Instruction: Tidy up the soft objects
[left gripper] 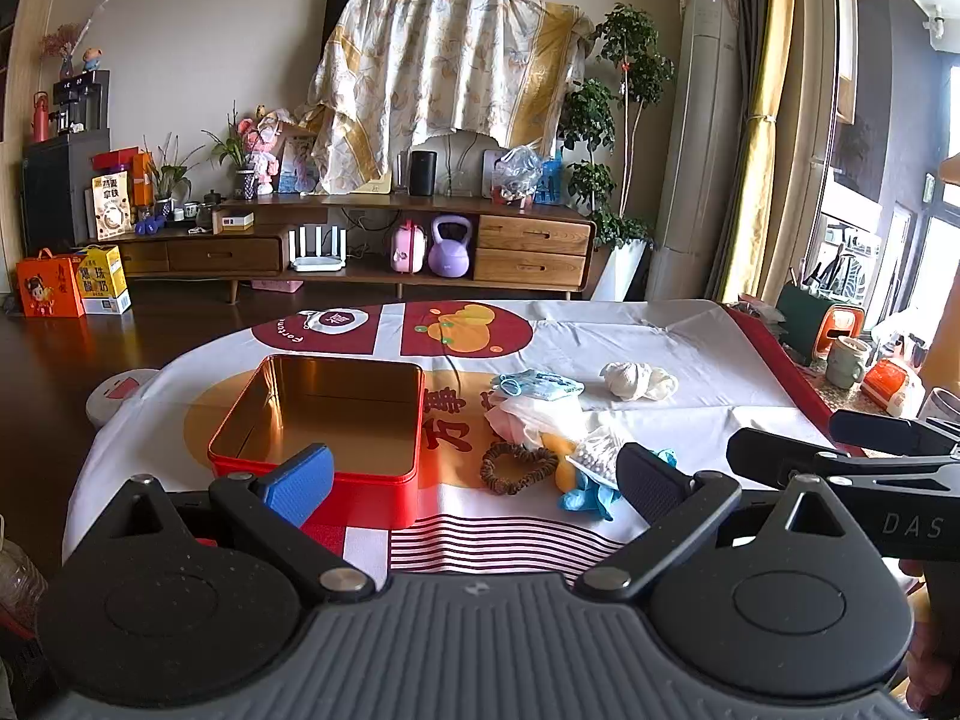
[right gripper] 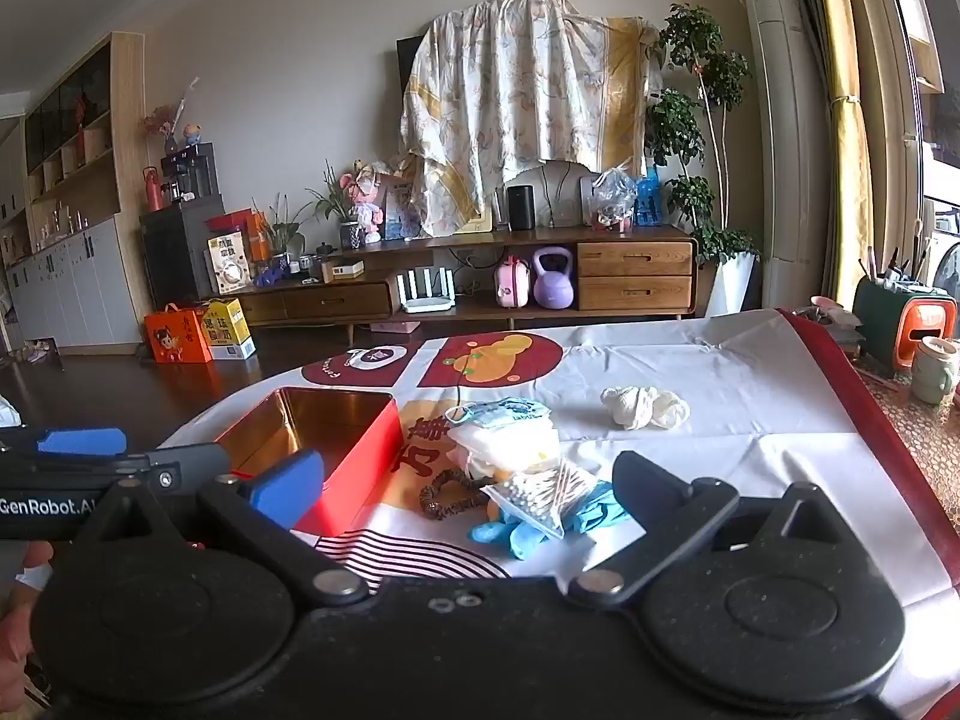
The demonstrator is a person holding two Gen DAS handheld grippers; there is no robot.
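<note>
An open red tin box [left gripper: 318,462] [right gripper: 354,468] with a gold inside stands empty on the table's left. Right of it lies a pile of soft things: a brown scrunchie [left gripper: 517,467] [right gripper: 451,495], a bag of cotton swabs [left gripper: 596,453] [right gripper: 537,495], blue gloves [left gripper: 587,495] [right gripper: 540,525], a white tissue pack [left gripper: 528,417] [right gripper: 507,438] and a blue mask [left gripper: 537,385] [right gripper: 507,411]. A white cloth bundle [left gripper: 637,381] [right gripper: 645,407] lies apart, further back. My left gripper [left gripper: 474,480] and right gripper [right gripper: 468,489] are both open and empty, above the table's near edge.
A white printed cloth [left gripper: 690,348] covers the table. A mug [left gripper: 847,361] and an orange holder [right gripper: 924,330] stand on a side surface at the right. Beyond the table are dark floor and a wooden TV cabinet [left gripper: 372,240].
</note>
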